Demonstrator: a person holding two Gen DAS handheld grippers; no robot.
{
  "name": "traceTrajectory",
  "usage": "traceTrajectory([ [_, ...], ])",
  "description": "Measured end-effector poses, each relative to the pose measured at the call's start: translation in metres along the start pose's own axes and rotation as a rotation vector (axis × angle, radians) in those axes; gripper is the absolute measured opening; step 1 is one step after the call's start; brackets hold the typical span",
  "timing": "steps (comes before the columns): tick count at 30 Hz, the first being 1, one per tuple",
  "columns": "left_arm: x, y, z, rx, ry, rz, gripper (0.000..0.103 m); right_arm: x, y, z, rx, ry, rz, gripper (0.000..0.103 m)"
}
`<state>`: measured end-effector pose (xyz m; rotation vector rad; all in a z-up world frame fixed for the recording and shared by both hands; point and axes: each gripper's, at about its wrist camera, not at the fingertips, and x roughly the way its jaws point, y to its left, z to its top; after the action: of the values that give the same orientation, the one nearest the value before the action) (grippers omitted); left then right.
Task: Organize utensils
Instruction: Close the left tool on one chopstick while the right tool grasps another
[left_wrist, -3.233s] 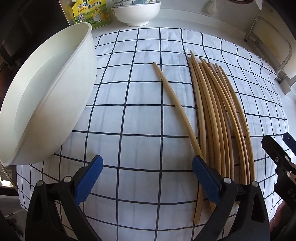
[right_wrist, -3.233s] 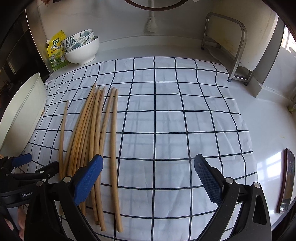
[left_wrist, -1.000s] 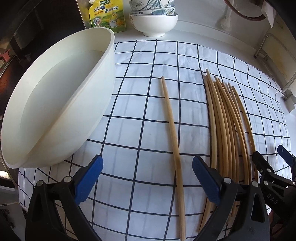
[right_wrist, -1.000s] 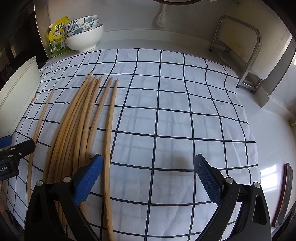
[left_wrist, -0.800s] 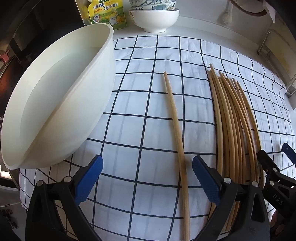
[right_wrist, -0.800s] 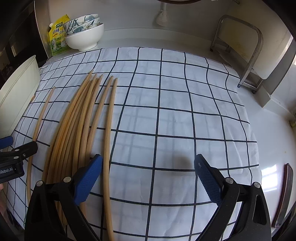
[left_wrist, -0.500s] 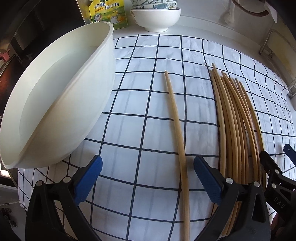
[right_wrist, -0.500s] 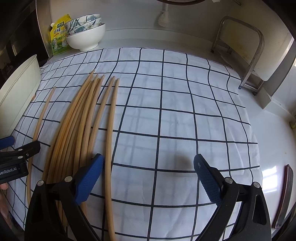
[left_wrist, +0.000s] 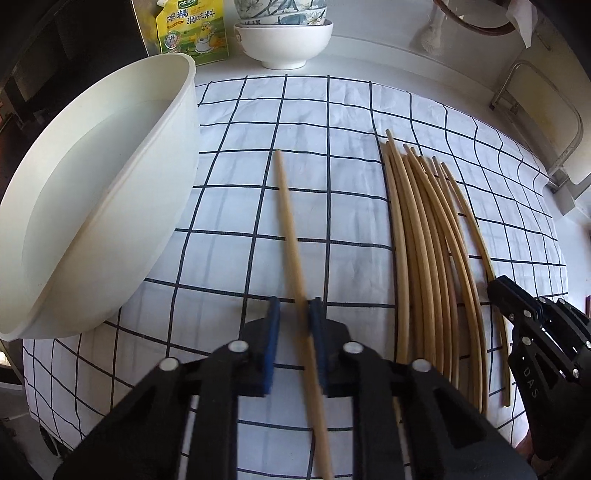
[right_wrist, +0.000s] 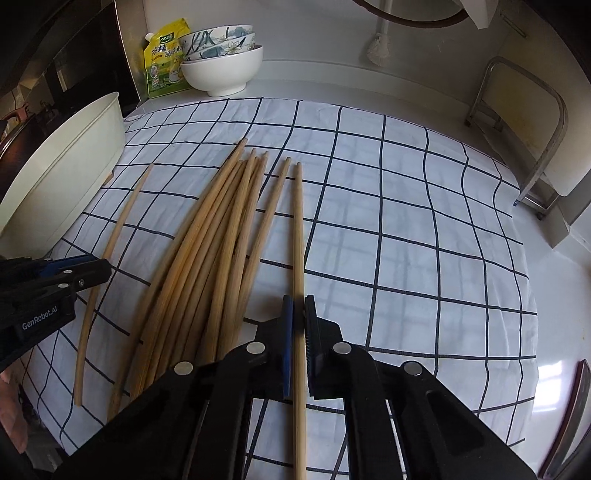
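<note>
White surface (right_wrist: 369, 79), checked cloth (right_wrist: 406, 221) over it, large white basin (left_wrist: 96, 206) at its left edge, chopstick bundle (right_wrist: 218, 243) mid-cloth, left gripper (left_wrist: 293, 314) fingers clamped on lone chopstick (left_wrist: 288, 221), right gripper (right_wrist: 298, 306) fingers clamped on outermost chopstick (right_wrist: 298, 240).

You are looking down at a white counter (right_wrist: 554, 317) with a checked cloth (right_wrist: 406, 229) spread over it, white with dark lines. Bright light shines on the bare counter at your right. At the back runs a pale wall (right_wrist: 314, 40). Near it stand stacked bowls (right_wrist: 221, 55), the top ones painted with flowers, and a yellow-green packet (right_wrist: 164, 59) leans beside them. A white brush (right_wrist: 376, 44) hangs there too. A metal rack (right_wrist: 517, 122) stands at the far right. A big white basin (left_wrist: 92, 206) sits at your left, and past it the room is dark.
</note>
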<state>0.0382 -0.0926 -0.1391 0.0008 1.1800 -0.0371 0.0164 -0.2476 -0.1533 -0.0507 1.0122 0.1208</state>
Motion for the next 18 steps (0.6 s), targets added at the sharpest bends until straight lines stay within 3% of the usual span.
traceTrajectory([
  [8,-0.004,0.007,0.005,0.0,0.019,-0.041,0.007,-0.011,-0.013,0.003,0.089,0.011,0.026,0.006],
  [13,-0.029,0.013,0.009,0.015,-0.019,-0.065,0.007,-0.036,-0.01,0.016,0.104,-0.02,0.028,0.006],
  [18,-0.062,0.036,0.016,0.02,-0.089,-0.05,0.007,-0.066,0.018,0.04,0.067,-0.074,0.055,0.006],
])
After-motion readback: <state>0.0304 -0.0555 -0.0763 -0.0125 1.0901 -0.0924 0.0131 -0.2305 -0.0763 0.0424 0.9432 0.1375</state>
